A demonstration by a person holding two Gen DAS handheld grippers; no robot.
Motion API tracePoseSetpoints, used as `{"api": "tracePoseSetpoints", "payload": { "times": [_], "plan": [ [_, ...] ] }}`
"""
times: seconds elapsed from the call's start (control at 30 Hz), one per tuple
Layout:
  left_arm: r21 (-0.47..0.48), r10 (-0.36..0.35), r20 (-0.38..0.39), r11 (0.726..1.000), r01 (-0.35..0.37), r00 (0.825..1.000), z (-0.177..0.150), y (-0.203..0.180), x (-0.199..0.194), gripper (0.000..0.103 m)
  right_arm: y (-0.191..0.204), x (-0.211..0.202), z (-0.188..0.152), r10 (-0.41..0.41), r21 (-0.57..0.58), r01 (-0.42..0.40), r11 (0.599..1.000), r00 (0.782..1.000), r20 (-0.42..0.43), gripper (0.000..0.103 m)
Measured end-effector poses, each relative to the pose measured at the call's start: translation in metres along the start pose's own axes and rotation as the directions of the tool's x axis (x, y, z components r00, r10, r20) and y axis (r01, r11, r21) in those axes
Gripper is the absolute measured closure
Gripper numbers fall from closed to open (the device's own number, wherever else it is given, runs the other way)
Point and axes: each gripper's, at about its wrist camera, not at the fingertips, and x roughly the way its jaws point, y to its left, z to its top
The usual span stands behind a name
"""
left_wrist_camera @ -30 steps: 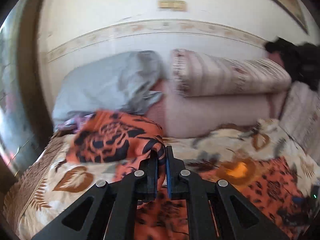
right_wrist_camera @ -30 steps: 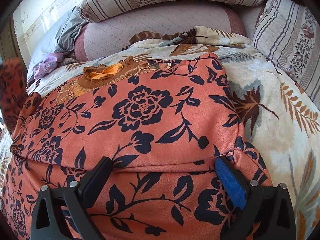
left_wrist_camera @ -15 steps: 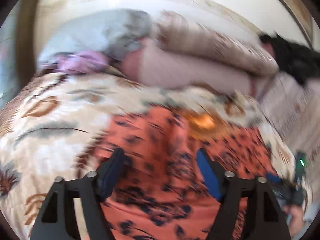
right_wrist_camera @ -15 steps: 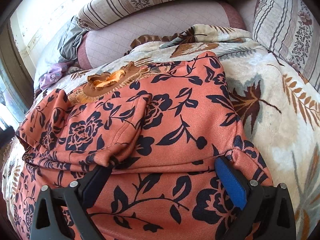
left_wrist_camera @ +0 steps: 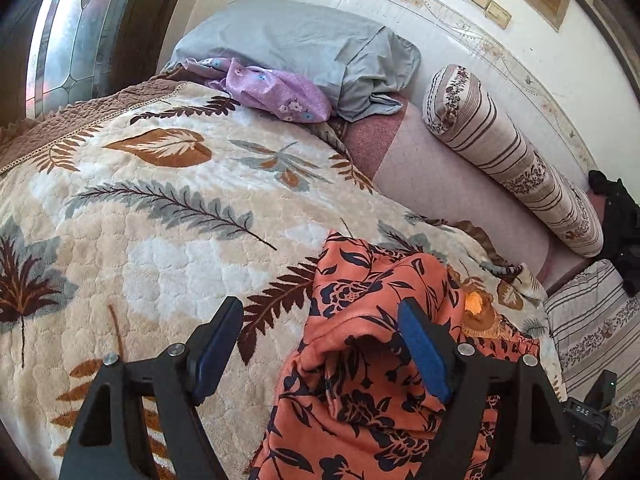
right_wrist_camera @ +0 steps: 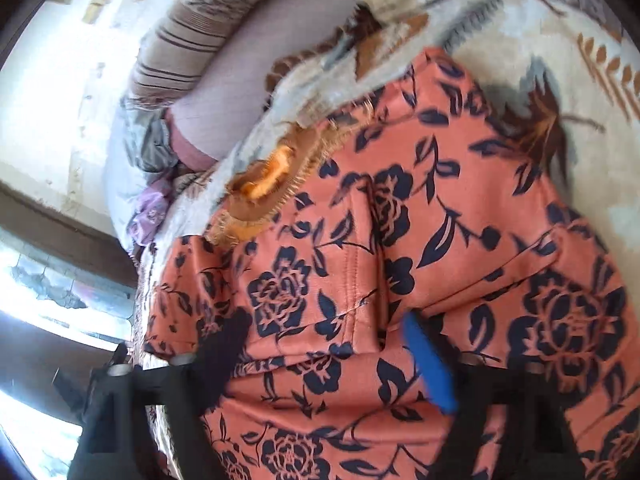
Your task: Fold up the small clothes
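An orange garment with a dark flower print [left_wrist_camera: 360, 360] lies partly folded on a leaf-patterned blanket [left_wrist_camera: 160, 220] spread over a bed. The left gripper [left_wrist_camera: 320, 344] hangs above the garment's left edge, its jaws spread wide and clamping nothing. The right gripper [right_wrist_camera: 328, 360] has just been narrowing over a fold of the garment, which lies between its jaws; the blurred view does not show whether the pads press it.
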Motion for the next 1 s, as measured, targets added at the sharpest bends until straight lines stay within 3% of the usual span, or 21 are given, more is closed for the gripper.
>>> {"api": "tracePoseSetpoints", "payload": {
  "times": [0.17,0.23,0.27,0.37,0.43,0.5,0.53,0.6,0.63,0.67,0.73,0.77,0.83,0.93,1.0],
  "plan": [
    [-0.015,-0.006,-0.006,1.0,0.006,1.0,0.004,0.004,-0.002,0.023,0.017,0.008,0.002,-0.112,-0.097,0.108,0.989,0.993,-0.038,0.045],
    [-0.032,-0.006,-0.003,0.999,0.005,1.0,0.006,0.007,-0.002,0.023,0.029,0.013,0.003,-0.222,-0.19,0.207,0.96,0.973,-0.061,0.084],
    [-0.038,-0.006,0.0,0.999,0.006,1.0,0.007,0.008,-0.003,0.023,0.037,0.013,0.002,-0.268,-0.241,0.248,0.938,0.962,-0.055,0.084],
    [-0.048,0.003,0.021,0.999,-0.002,1.0,0.01,0.012,-0.007,0.023,0.085,0.003,-0.004,-0.399,-0.45,0.383,0.806,0.915,0.064,0.09],
    [-0.068,0.019,0.036,0.998,-0.017,0.999,0.013,0.019,-0.011,0.023,0.121,-0.019,-0.01,-0.419,-0.558,0.459,0.691,0.884,0.208,0.091],
    [-0.101,0.028,0.038,0.995,-0.024,0.999,0.015,0.026,-0.011,0.023,0.142,-0.047,-0.008,-0.404,-0.583,0.517,0.627,0.855,0.325,0.091],
    [-0.113,0.03,0.036,0.993,-0.026,0.999,0.016,0.029,-0.011,0.023,0.14,-0.057,-0.004,-0.404,-0.566,0.539,0.624,0.843,0.356,0.091],
    [-0.12,0.036,0.029,0.992,-0.032,0.999,0.016,0.029,-0.007,0.023,0.113,-0.067,0.009,-0.427,-0.481,0.57,0.666,0.82,0.38,0.09],
    [-0.113,0.035,0.021,0.993,-0.032,0.999,0.015,0.026,-0.004,0.023,0.094,-0.062,0.015,-0.44,-0.445,0.565,0.695,0.823,0.358,0.084],
    [-0.098,0.029,0.009,0.995,-0.028,1.0,0.013,0.022,0.0,0.023,0.069,-0.049,0.02,-0.452,-0.416,0.543,0.729,0.839,0.302,0.08],
    [-0.037,0.026,-0.029,0.999,-0.027,0.999,0.008,0.009,0.011,0.023,0.018,-0.025,0.023,-0.485,-0.362,0.495,0.79,0.866,0.126,0.05],
    [0.014,0.05,-0.064,0.999,-0.049,0.997,0.003,0.001,0.02,0.023,-0.005,-0.023,0.023,-0.478,-0.302,0.48,0.824,0.874,0.085,0.051],
    [0.132,0.131,-0.157,0.985,-0.111,0.979,-0.01,-0.012,0.042,0.023,-0.018,-0.033,0.023,-0.41,-0.231,0.421,0.877,0.907,0.093,0.051],
    [0.254,0.237,-0.266,0.952,-0.169,0.934,-0.031,-0.018,0.073,0.023,-0.006,-0.049,0.028,-0.394,-0.226,0.418,0.88,0.908,0.144,0.051],
    [0.269,0.249,-0.248,0.946,-0.181,0.936,-0.034,-0.02,0.073,0.023,0.009,-0.068,0.034,-0.342,-0.221,0.386,0.896,0.916,0.211,0.049]
  ]
}}
